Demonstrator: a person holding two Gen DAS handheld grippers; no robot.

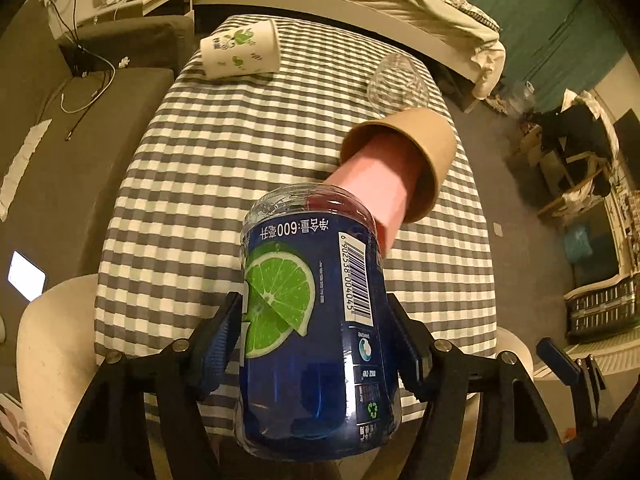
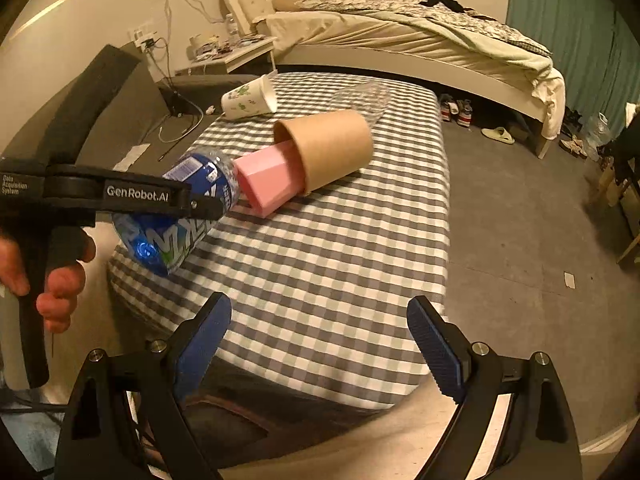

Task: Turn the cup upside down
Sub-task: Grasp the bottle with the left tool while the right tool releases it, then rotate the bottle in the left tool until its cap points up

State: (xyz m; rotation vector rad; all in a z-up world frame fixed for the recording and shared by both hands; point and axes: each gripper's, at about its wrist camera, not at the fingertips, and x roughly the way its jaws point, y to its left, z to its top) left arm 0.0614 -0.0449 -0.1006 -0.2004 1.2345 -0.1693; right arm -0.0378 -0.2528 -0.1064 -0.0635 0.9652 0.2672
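While the left gripper [image 1: 320, 344] clamps the blue bottle [image 1: 316, 320] over the checked table [image 1: 192, 184], keep its tilt steady. From the right wrist, the right gripper [image 2: 320, 344] gapes empty; the brown cup [image 2: 332, 144] lies sideways over a pink block [image 2: 264, 180].

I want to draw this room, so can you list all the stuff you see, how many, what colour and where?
Bottle cup: one, blue with a lime picture, held by the left gripper, tilted above the table's near end.
Pink cup: one, lying with one end inside the brown cup.
Brown cup: one, on its side, mid-table.
White cup: one, green prints, on its side, far left corner.
Clear cup: one, see-through, far right.
Table: one, grey-white checks.
Bed: one, cream, behind.
Left gripper: closed on the bottle cup.
Right gripper: open, empty.
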